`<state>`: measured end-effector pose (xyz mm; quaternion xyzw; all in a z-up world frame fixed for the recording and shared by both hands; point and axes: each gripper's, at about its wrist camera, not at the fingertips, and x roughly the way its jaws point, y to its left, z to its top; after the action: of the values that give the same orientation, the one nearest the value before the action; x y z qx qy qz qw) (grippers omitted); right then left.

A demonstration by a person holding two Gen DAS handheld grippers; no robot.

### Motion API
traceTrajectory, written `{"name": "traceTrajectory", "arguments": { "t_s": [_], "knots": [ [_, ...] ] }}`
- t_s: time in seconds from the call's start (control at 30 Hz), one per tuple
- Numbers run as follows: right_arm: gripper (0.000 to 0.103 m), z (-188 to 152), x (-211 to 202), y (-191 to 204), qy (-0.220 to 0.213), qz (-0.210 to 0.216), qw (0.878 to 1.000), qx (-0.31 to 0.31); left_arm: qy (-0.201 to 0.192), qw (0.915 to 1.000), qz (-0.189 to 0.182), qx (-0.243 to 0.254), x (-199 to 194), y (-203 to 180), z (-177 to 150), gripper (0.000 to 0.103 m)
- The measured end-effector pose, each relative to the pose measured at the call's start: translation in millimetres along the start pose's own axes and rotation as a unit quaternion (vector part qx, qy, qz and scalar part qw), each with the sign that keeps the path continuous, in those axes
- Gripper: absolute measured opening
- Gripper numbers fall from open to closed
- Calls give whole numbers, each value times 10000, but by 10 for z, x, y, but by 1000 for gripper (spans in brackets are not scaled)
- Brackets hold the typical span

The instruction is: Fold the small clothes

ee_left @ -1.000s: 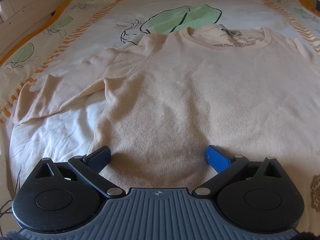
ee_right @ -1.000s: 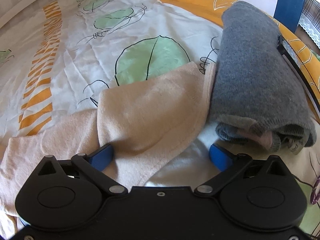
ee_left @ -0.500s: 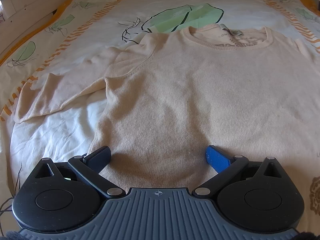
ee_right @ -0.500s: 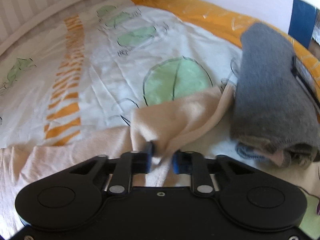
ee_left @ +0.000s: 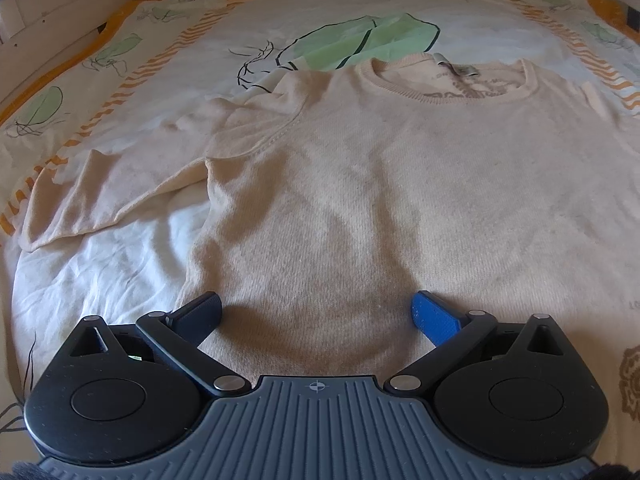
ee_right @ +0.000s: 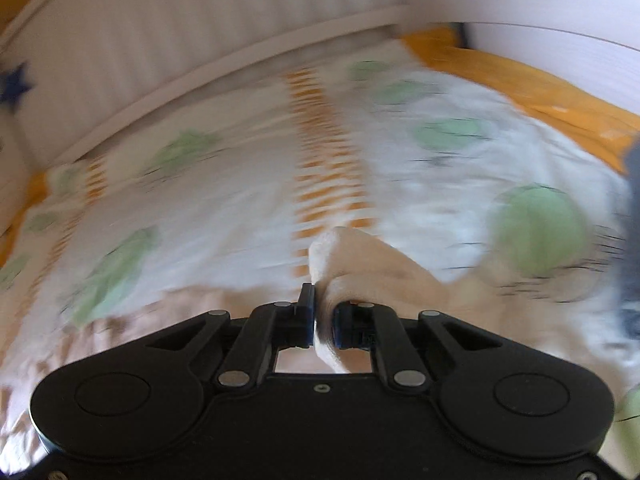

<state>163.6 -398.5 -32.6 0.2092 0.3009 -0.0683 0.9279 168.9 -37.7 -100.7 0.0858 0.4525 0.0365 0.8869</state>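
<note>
A cream sweater lies flat on the bed, front up, neck at the far side. Its left sleeve stretches out toward the left. My left gripper hovers open over the sweater's near hem, nothing between its blue pads. In the blurred right wrist view, the jaws of my right gripper are closing on the sweater's other sleeve. The pads pinch the cream cloth, which is raised off the sheet and bunches up ahead of the fingers.
The bed sheet is white with green leaves and orange stripes. A folded grey garment shows at the right edge of the right wrist view. A white bed rail runs along the far side.
My right gripper went from open around the sleeve to pinching it, then lifted and swung left with it. The left gripper stayed still and open.
</note>
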Motion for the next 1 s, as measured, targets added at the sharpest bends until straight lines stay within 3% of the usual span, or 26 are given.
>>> {"name": "traceTrajectory", "arguments": {
  "t_s": [0.2, 0.33, 0.43, 0.47, 0.5, 0.57, 0.73, 0.83, 1.0],
  "knots": [
    [16, -324, 249, 1093, 473, 475, 9914, -1128, -103, 9997, -192, 73, 2, 49, -21, 103],
    [20, -663, 484, 1656, 934, 540, 9775, -1814, -157, 9992, -356, 95, 14, 96, -28, 103],
    [26, -923, 550, 1946, 1150, 504, 9625, -2406, -220, 9986, -458, 148, 25, 121, -36, 103],
    [33, -993, 528, 2006, 1141, 484, 9575, -2603, -243, 9984, -481, 159, 27, 126, -38, 103],
    [48, -1049, 459, 2056, 1108, 501, 9539, -2744, -270, 9982, -501, 165, 26, 129, -45, 103],
    [59, -1105, 329, 2083, 983, 595, 9496, -2917, -327, 9978, -538, 195, 21, 136, -56, 103],
    [60, -1097, 44, 1913, 751, 666, 9487, -2997, -336, 9968, -695, 210, 0, 180, -29, 101],
    [64, -1003, 3, 1709, 809, 498, 9608, -2606, -388, 9958, -801, 223, -47, 210, -32, 100],
    [68, -752, 162, 1298, 1045, 297, 9845, -1379, -655, 9937, -819, 387, -200, 209, -71, 100]
  ]
}}
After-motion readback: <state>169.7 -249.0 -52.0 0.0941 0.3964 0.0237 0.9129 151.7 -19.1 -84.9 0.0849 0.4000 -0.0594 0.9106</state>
